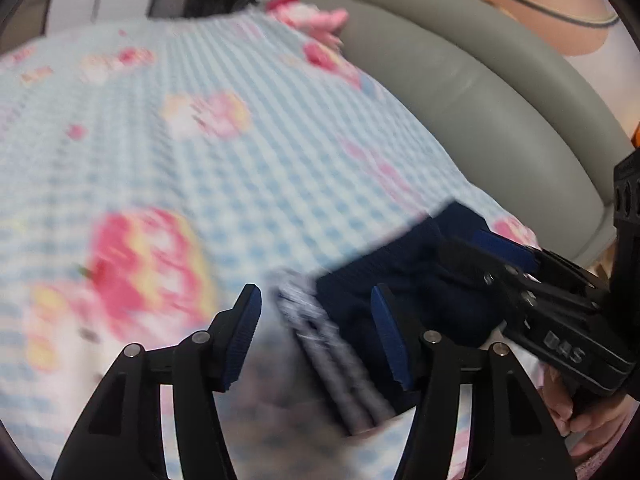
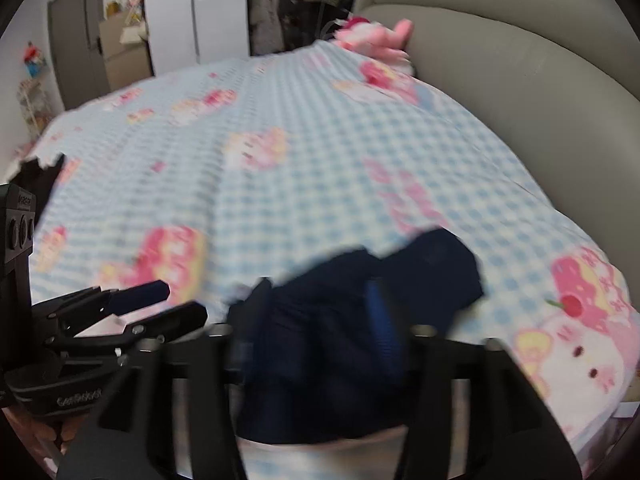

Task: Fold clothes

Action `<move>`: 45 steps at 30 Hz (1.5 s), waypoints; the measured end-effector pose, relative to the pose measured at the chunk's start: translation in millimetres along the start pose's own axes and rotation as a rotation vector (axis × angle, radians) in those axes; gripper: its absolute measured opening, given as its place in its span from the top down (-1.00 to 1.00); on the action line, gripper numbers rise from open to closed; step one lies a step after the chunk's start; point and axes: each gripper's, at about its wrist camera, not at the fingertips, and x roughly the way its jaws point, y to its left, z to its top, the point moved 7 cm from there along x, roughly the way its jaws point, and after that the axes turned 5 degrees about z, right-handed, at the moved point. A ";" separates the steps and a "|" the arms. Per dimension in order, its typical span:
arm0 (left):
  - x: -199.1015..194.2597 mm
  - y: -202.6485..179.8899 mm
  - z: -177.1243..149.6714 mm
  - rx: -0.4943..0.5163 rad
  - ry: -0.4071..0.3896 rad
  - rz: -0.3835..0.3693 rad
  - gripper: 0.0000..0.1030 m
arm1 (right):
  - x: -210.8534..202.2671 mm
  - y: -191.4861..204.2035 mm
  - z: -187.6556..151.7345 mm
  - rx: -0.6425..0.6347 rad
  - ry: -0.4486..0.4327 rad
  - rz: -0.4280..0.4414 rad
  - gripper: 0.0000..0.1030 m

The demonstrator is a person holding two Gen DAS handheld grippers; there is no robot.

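Where the blue checked bedsheet (image 2: 280,184) with pink cartoon prints meets a grey padded headboard (image 2: 520,80), the dark navy garment (image 2: 340,340) lies bunched at the near edge. The left gripper (image 1: 316,332) and right gripper (image 2: 316,320) both gape open over it, gripping nothing. A grey door (image 2: 76,52) stands behind.

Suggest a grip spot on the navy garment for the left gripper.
Probably the striped hem edge of the navy garment, approached from above: it lies right between the open left gripper fingers, thinner than the bunched middle. Blur limits certainty.
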 end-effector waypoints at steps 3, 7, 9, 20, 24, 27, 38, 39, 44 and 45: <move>-31.6 40.5 16.2 -0.002 -0.047 0.091 -0.28 | 5.2 36.7 15.2 0.010 0.004 0.064 -0.40; -77.6 114.5 29.9 -0.062 -0.081 0.240 -0.43 | 10.9 89.4 27.1 0.036 -0.020 0.094 -0.73; -97.0 145.8 26.1 -0.075 -0.078 0.305 -0.49 | 17.6 119.8 28.9 0.035 -0.011 0.105 -0.73; -226.4 283.1 -35.7 -0.213 -0.106 0.515 -0.57 | 8.1 295.3 4.6 -0.087 0.060 0.257 -0.97; -263.6 300.1 -66.3 -0.246 -0.101 0.544 -0.57 | -19.3 341.9 -12.9 -0.127 0.056 0.284 -0.98; -292.9 300.5 -88.2 -0.240 -0.123 0.577 -0.58 | -45.1 364.4 -31.4 -0.159 0.044 0.268 -0.98; -373.5 257.6 -164.6 -0.288 -0.209 0.592 -0.69 | -136.4 346.1 -96.9 -0.146 0.002 0.190 -0.98; -377.3 249.1 -173.7 -0.308 -0.217 0.586 -0.69 | -143.4 342.0 -103.7 -0.141 -0.001 0.178 -0.98; -384.8 202.1 -215.0 -0.263 -0.209 0.598 -0.69 | -167.0 323.0 -153.9 -0.111 0.036 0.180 -0.98; -384.2 192.3 -223.1 -0.235 -0.196 0.609 -0.69 | -168.5 320.4 -162.0 -0.122 0.044 0.180 -0.98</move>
